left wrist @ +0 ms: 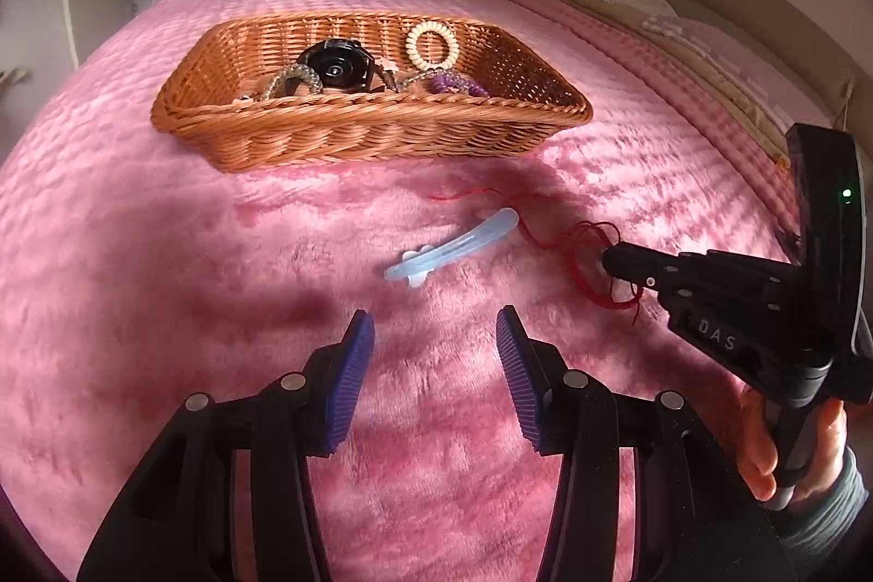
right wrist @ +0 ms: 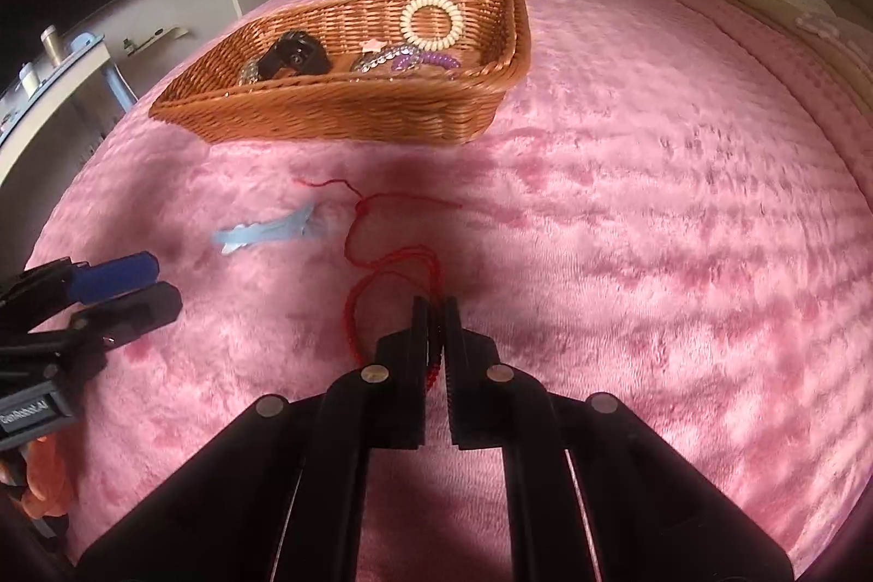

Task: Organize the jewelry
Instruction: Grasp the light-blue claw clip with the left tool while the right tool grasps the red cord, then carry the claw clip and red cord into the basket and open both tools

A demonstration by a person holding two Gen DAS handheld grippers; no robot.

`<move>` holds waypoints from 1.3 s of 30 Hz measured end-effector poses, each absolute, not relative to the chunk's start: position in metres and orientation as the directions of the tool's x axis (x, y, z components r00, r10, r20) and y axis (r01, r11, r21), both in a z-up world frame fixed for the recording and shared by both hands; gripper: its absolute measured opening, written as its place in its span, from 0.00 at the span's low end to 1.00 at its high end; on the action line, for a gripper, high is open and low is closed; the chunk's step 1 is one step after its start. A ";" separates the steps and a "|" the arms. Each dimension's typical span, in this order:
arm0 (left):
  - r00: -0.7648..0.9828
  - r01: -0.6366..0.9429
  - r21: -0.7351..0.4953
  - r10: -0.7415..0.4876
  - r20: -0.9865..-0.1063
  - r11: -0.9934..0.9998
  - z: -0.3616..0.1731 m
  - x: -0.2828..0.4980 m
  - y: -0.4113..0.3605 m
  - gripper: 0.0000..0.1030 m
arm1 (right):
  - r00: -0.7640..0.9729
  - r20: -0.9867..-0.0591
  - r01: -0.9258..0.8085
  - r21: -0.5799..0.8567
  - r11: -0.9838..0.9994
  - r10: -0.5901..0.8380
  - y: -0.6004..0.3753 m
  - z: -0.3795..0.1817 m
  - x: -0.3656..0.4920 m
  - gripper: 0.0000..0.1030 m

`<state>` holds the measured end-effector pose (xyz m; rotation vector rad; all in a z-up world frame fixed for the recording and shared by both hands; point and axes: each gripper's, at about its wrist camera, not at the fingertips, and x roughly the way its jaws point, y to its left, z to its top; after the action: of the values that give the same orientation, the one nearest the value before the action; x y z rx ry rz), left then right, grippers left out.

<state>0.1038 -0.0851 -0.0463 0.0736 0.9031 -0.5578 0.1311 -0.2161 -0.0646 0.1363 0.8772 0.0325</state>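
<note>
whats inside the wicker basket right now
In the wicker basket: a black watch, a cream coil hair tie, a purple coil tie, clear bead bracelets and a small pink star. The near wall hides anything lower down.

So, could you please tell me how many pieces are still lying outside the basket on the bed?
2: the pale blue hair clip lies loose on the pink blanket, and the red string bracelet beside it is pinched in the right gripper. The wicker basket may hide others.
</note>
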 end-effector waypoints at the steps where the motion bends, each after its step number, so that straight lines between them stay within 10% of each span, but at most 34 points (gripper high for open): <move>1: 0.490 0.488 -0.156 -0.418 -0.765 0.859 -0.050 0.110 -0.089 0.44 | 0.639 -0.764 0.023 0.138 0.990 0.091 -0.217 -0.065 0.133 0.04; 7: 0.492 0.506 -0.111 -0.392 -0.777 0.855 -0.061 0.141 -0.109 0.44 | 0.615 -0.766 -0.037 0.207 0.978 0.186 -0.220 -0.072 0.133 0.06; 13: 0.461 0.562 -0.099 -0.411 -0.786 0.821 -0.063 0.125 -0.113 0.33 | 0.625 -0.740 -0.075 0.258 0.963 0.247 -0.225 -0.071 0.118 0.25; 17: 0.417 0.591 -0.152 -0.461 -0.783 0.792 -0.061 0.110 -0.107 0.32 | 0.650 -0.715 -0.077 0.277 0.958 0.259 -0.232 -0.067 0.107 0.58; 22: 0.409 0.561 -0.205 -0.484 -0.773 0.802 -0.059 0.114 -0.101 0.33 | 0.645 -0.722 -0.100 0.247 0.964 0.252 -0.227 -0.067 0.104 0.59; 33: 0.435 0.613 -0.111 -0.451 -0.780 0.783 -0.062 0.127 -0.123 0.41 | 0.612 -0.780 -0.085 0.104 0.991 0.134 -0.211 -0.076 0.131 0.31; 35: 0.449 0.613 -0.077 -0.427 -0.785 0.786 -0.064 0.125 -0.127 0.14 | 0.616 -0.776 -0.117 0.078 0.990 0.134 -0.202 -0.076 0.128 0.14; 39: 0.479 0.600 -0.074 -0.431 -0.765 0.797 -0.060 0.121 -0.122 0.05 | 0.646 -0.748 -0.153 0.070 0.986 0.153 -0.199 -0.071 0.118 0.03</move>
<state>0.1207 -0.1219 -0.0601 0.2154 0.8661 -0.6350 0.1181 -0.1985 -0.0706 0.0008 0.8506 0.1739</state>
